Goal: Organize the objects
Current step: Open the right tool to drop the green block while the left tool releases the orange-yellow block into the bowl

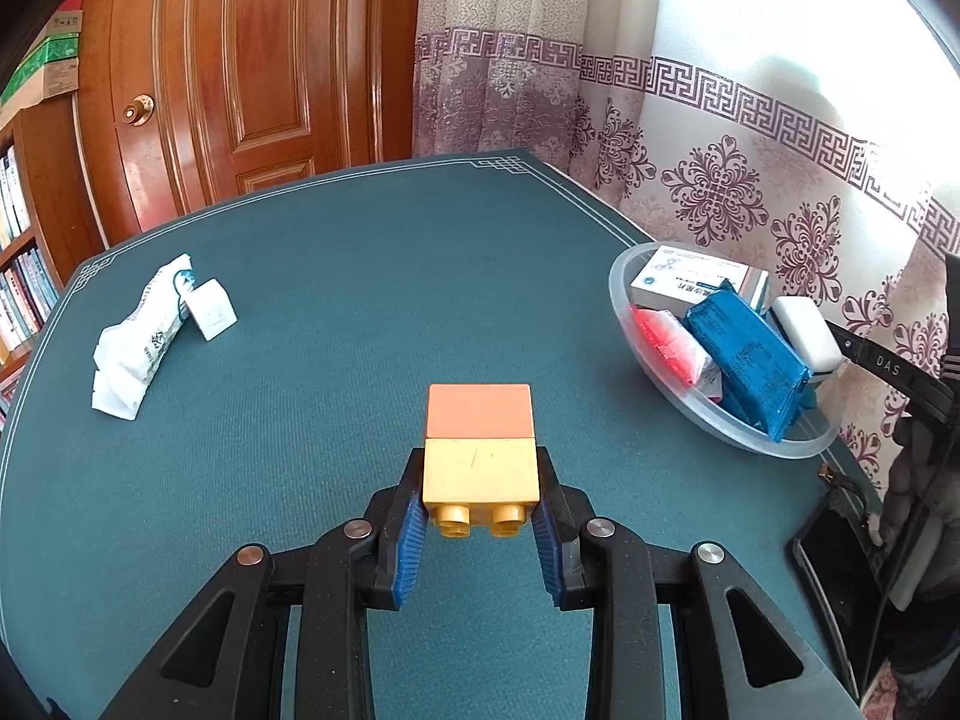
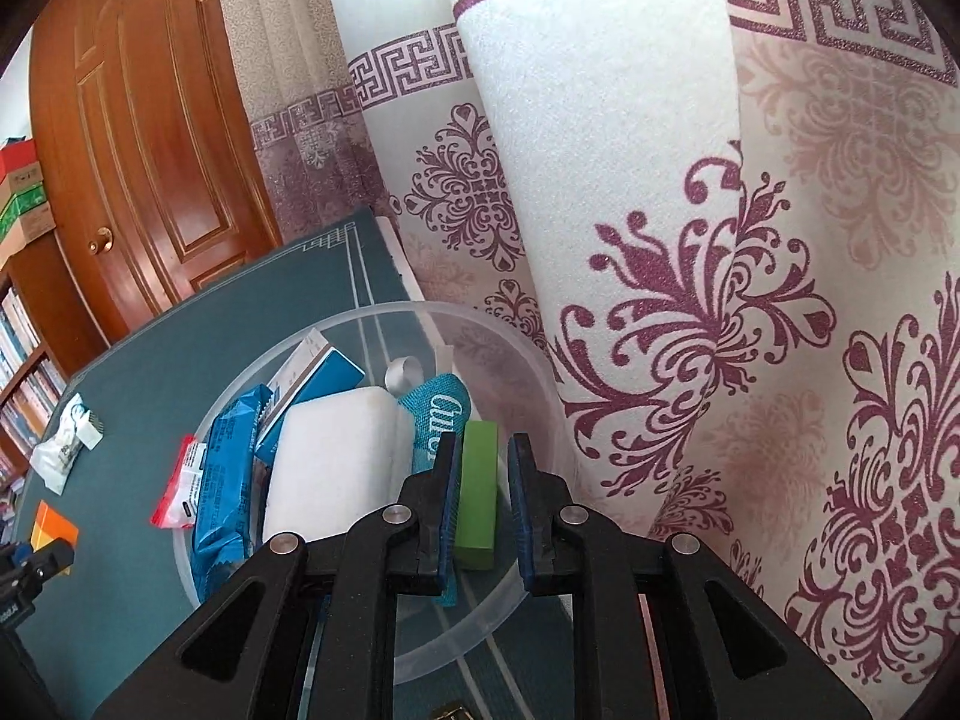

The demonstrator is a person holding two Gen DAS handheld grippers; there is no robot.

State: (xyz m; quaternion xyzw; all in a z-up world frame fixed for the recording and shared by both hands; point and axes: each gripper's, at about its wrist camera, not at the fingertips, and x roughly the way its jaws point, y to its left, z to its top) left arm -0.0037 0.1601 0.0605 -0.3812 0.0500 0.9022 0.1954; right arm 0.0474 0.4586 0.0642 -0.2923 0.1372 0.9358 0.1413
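Note:
My left gripper (image 1: 480,480) is shut on a yellow toy brick (image 1: 479,473) with an orange brick (image 1: 479,411) joined to its far end, held above the green table mat (image 1: 336,276). The clear plastic bowl (image 1: 624,300) sits at the right table edge with a medicine box (image 1: 690,279), a blue packet (image 1: 747,354), a red packet (image 1: 669,345) and a white sponge (image 1: 807,330). My right gripper (image 2: 483,450) hangs over the bowl (image 2: 528,354). A green block (image 2: 478,492) lies between its fingers with a gap on the right side.
A white wrapped packet (image 1: 141,336) with a small white box (image 1: 211,307) lies at the table's far left. A patterned curtain (image 2: 720,300) hangs right behind the bowl. A wooden door (image 1: 240,72) and a bookshelf (image 1: 18,252) stand beyond the table.

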